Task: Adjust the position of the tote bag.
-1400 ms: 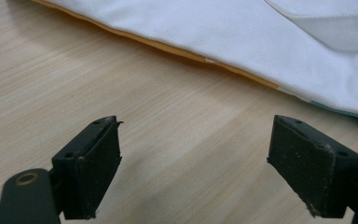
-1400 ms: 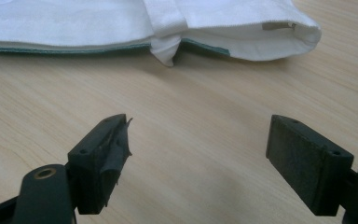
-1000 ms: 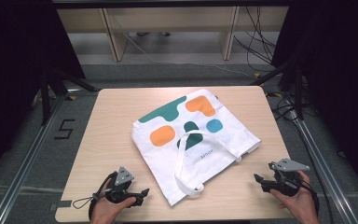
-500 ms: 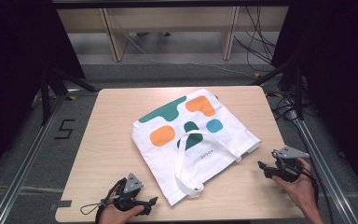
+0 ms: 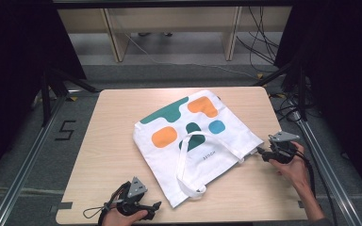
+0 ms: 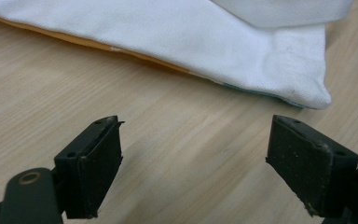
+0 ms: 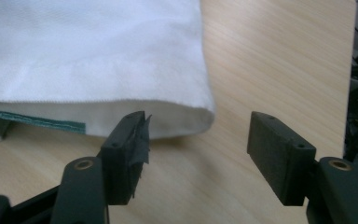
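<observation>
A white tote bag (image 5: 195,141) with green, orange and blue patches lies flat in the middle of the wooden table (image 5: 113,141), its handle loop (image 5: 185,165) folded over it. My left gripper (image 5: 154,207) is at the front edge, open, its jaws pointing at the bag's near corner (image 6: 307,91) a short way ahead; the left gripper (image 6: 196,128) holds nothing. My right gripper (image 5: 260,152) stands at the bag's right corner (image 7: 191,109). The right gripper (image 7: 198,121) is open; its jaws have just been closing, the corner lies at their tips and the pads do not press it.
The table's right edge (image 5: 283,141) runs close beside my right hand. Cables (image 5: 287,113) lie on the floor at the right, metal frame rails (image 5: 28,160) flank the table, and wooden furniture legs (image 5: 115,37) stand beyond its far edge.
My right gripper has moved away from the front edge, up to the bag's right corner. My left gripper has shifted a little to the right, toward the bag's near corner.
</observation>
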Tool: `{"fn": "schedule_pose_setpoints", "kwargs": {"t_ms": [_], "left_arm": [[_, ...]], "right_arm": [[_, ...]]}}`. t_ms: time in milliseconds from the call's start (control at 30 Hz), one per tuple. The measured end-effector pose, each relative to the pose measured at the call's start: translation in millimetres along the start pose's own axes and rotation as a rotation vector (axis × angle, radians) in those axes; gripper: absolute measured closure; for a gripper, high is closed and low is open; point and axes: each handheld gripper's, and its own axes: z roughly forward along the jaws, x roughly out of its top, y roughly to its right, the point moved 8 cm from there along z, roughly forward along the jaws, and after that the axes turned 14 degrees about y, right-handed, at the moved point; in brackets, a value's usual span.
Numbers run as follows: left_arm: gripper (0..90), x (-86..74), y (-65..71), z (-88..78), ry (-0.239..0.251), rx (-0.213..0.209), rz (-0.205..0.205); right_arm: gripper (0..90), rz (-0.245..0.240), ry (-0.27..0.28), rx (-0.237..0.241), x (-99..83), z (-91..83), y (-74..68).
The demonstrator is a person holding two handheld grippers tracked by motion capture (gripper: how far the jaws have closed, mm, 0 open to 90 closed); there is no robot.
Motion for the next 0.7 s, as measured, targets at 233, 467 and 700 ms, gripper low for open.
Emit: {"fn": "schedule_pose_setpoints", "kwargs": {"t_ms": [233, 467, 700], "left_arm": [[16.7, -1.4, -0.9, -2.0, -0.026, -0.015, 0.030], [16.0, 0.6, 2.3, -2.3, -0.022, -0.022, 0.072], [15.0, 3.5, 12.4, 1.1, 0.024, -0.024, 0.062]], "right_arm": [[50.6, -0.116, 0.010, 0.052, 8.3, 18.7, 2.4], [82.1, -0.125, 0.007, 0.071, 10.9, 16.4, -0.7], [82.6, -0.010, 0.034, 0.094, 18.0, 2.1, -13.1]]}}
